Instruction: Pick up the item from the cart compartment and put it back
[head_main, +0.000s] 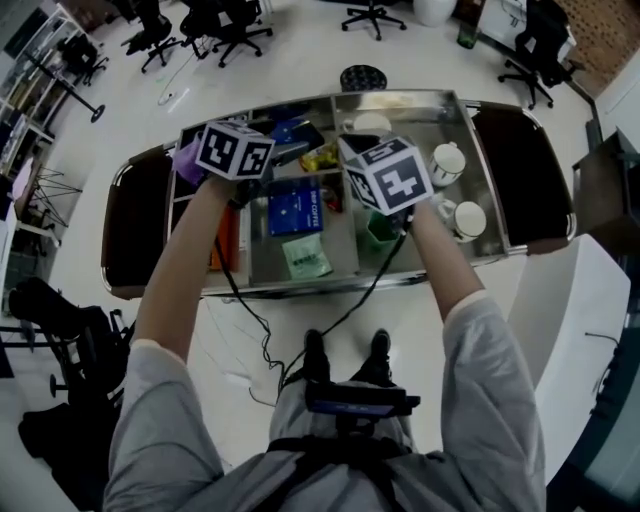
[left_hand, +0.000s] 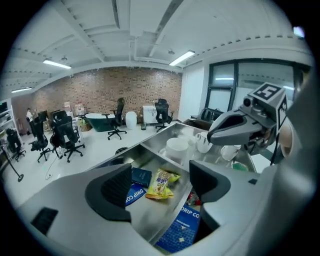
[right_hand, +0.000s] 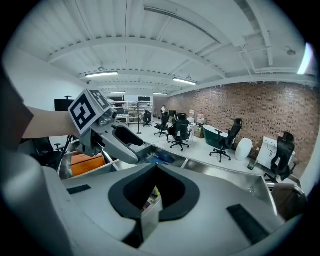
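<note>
Two tongs hang over the steel cart (head_main: 400, 96). The left gripper (left_hand: 160, 172) is spread wide with nothing between its jaws. The yellow snack packet (left_hand: 162, 183) lies below them on the compartment floor, at lower centre of the frame. The right gripper (right_hand: 156, 165) is pressed together and empty.

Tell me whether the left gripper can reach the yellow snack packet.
Probably yes: the left gripper has its jaws open, and the yellow snack packet lies uncovered in the compartment straight ahead of them.
</note>
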